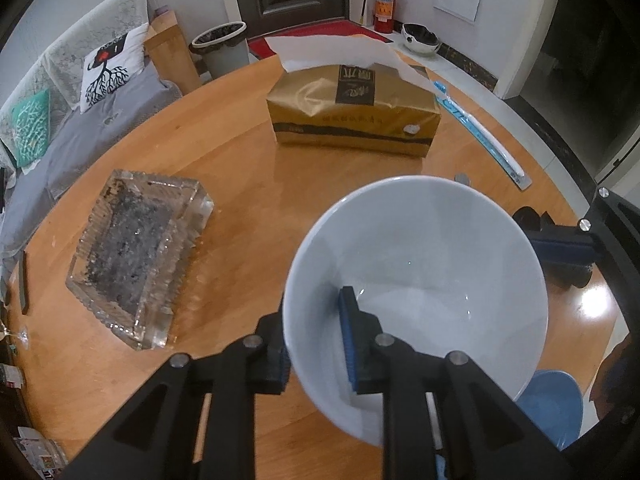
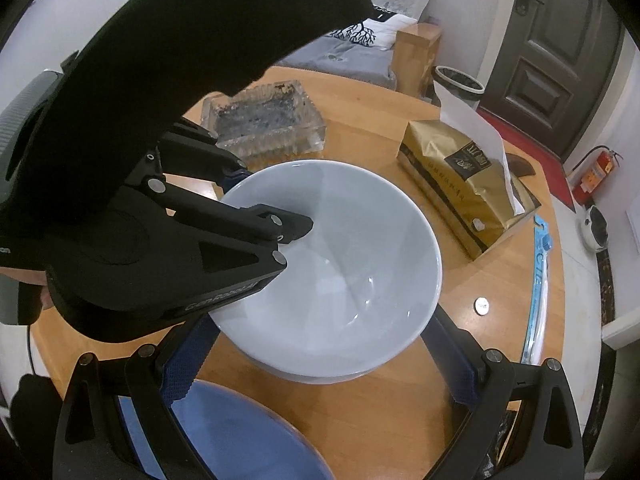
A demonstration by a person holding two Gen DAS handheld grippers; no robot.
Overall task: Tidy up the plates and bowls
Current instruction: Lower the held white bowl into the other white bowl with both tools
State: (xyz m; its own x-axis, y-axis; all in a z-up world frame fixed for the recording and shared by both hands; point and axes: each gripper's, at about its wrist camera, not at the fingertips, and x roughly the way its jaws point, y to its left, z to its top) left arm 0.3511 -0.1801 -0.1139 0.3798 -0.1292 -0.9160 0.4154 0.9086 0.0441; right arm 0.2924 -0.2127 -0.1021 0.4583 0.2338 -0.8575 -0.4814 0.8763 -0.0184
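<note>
The left gripper point(image 1: 316, 344) fingers are straddling the white bowl's point(image 1: 420, 248) near rim, one inside, one outside; whether they pinch, I cannot tell. The right gripper point(image 2: 320, 376) is standing spread wide. The bowl is sitting mouth-up on the wooden table point(image 1: 240, 168), seemingly nested on another, beside a blue plate point(image 2: 240, 432). A glass ashtray point(image 1: 136, 256) and tissue pack point(image 1: 352, 112) are lying beyond.

White raised lettering on the black body of the left tongs point(image 2: 256, 184) reads roughly "GenRobot AI", its last letters unclear. The gold tissue pack point(image 1: 352, 116) at the surface's far edge and the red fire extinguisher point(image 1: 385, 4) carry print too small to read.
</note>
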